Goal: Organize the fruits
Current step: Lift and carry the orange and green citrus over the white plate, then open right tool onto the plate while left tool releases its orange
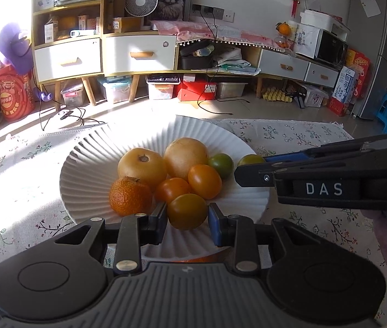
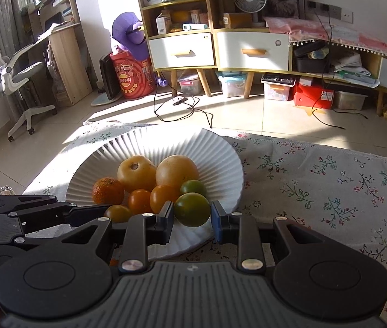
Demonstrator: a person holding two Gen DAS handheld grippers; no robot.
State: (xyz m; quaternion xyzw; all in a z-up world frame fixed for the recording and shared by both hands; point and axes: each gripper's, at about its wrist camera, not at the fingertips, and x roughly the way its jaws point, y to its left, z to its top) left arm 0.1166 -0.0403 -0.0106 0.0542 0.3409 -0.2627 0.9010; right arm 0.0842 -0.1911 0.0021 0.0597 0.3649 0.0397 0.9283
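the left gripper is closed on an orange-yellow tomato, its black and blue pads pressed to either side of the fruit just above the near rim of the white fluted plate. the right gripper is likewise clamped on a greenish tomato, held over the plate's near right edge. inside the plate lie two large pale yellow fruits, a rough-skinned mandarin at the left, two orange tomatoes in the middle and a small green tomato towards the back right, all touching in one cluster. the plate stands on a floral tablecloth. beyond the table, across a sunlit tiled floor, stands a wooden shelf unit with white drawers.
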